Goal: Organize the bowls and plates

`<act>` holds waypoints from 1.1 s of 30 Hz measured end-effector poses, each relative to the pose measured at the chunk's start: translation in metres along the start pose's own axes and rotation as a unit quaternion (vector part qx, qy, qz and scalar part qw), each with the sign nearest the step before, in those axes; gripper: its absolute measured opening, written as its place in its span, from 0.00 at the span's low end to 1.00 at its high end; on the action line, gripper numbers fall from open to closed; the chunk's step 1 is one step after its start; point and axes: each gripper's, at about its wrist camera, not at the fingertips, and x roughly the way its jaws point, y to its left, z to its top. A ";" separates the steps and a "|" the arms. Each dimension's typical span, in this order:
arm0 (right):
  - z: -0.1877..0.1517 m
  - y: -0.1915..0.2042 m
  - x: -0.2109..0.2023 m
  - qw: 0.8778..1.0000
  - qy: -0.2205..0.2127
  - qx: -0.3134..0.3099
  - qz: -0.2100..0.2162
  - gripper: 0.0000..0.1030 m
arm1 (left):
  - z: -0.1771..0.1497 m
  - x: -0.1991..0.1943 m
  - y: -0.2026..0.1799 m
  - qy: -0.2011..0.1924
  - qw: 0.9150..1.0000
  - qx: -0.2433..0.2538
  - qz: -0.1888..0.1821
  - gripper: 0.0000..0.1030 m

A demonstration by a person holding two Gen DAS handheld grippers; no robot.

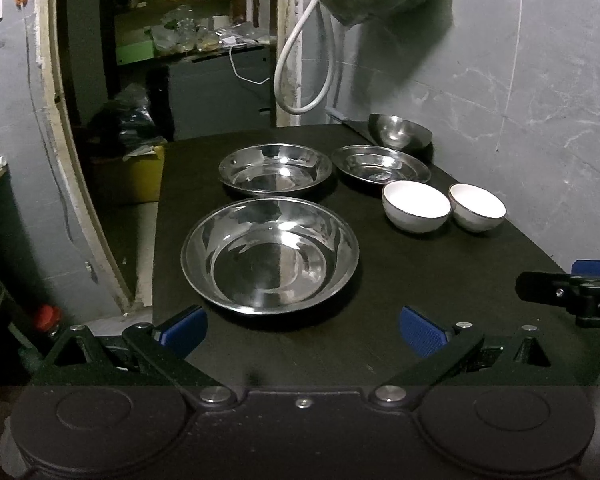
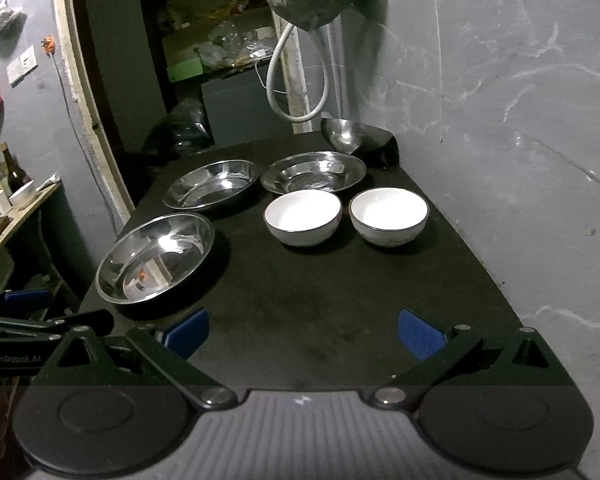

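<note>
A: Which claw is nearer to the large round steel plate [image 1: 270, 254]?

B: The left gripper [image 1: 302, 330]. The plate lies straight ahead of it, near the left edge of the black table [image 1: 420, 280]. Its jaws stand wide apart and hold nothing.

A: And the right gripper [image 2: 304, 332]?

B: Also spread wide and empty. The two white ceramic bowls [image 2: 303, 216] stand ahead of it, side by side, with bare table between.
</note>
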 end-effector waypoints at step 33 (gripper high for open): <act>0.097 0.083 0.090 1.000 0.003 -0.009 0.013 1.00 | 0.114 0.107 0.126 0.005 0.999 -0.013 0.040 0.99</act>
